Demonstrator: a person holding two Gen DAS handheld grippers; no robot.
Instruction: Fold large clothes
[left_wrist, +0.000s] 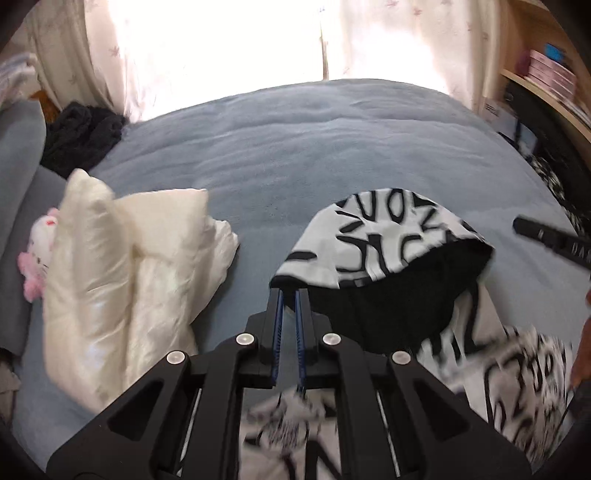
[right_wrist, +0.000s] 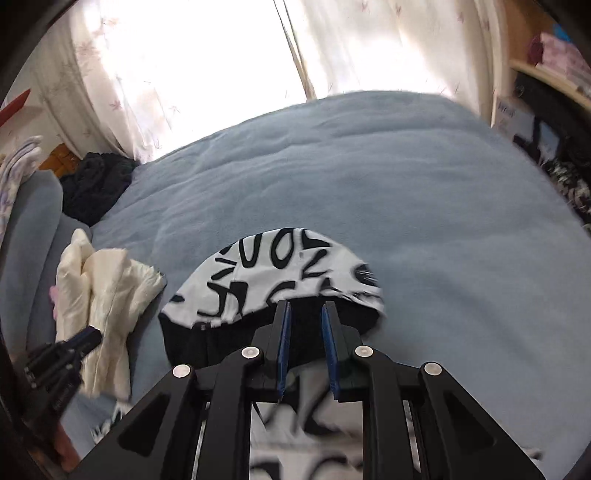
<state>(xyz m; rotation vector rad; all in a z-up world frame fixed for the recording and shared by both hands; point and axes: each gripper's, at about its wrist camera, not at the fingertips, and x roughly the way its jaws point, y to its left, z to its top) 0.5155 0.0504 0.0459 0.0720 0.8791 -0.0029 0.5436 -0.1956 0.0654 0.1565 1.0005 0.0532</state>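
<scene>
In our left gripper the two fingers stand close together with only a narrow slit between the blue pads, and their tips reach under the near left edge of the black-and-white printed garment; we cannot tell whether cloth is pinched between them. In our right gripper the fingers stand clearly apart, with the garment's black inner side showing in the gap and nothing clamped between the pads.

The garment lies on the near middle of the blue-grey bedspread. Its far part is turned up into a rounded flap, white with bold black lettering outside and black inside. The rest of it spreads toward us beneath both grippers, blurred in the near part of both views.

Just to the left of the garment sits a cream satin bundle, heaped in soft folds on the bedspread. A pink and white plush toy peeks out at the bundle's left side. Farther off at the left edge of the bed lies a dark crumpled garment.

Beyond the bed hang bright, pale flowered curtains. At the far right a wooden shelf carries pink books.
</scene>
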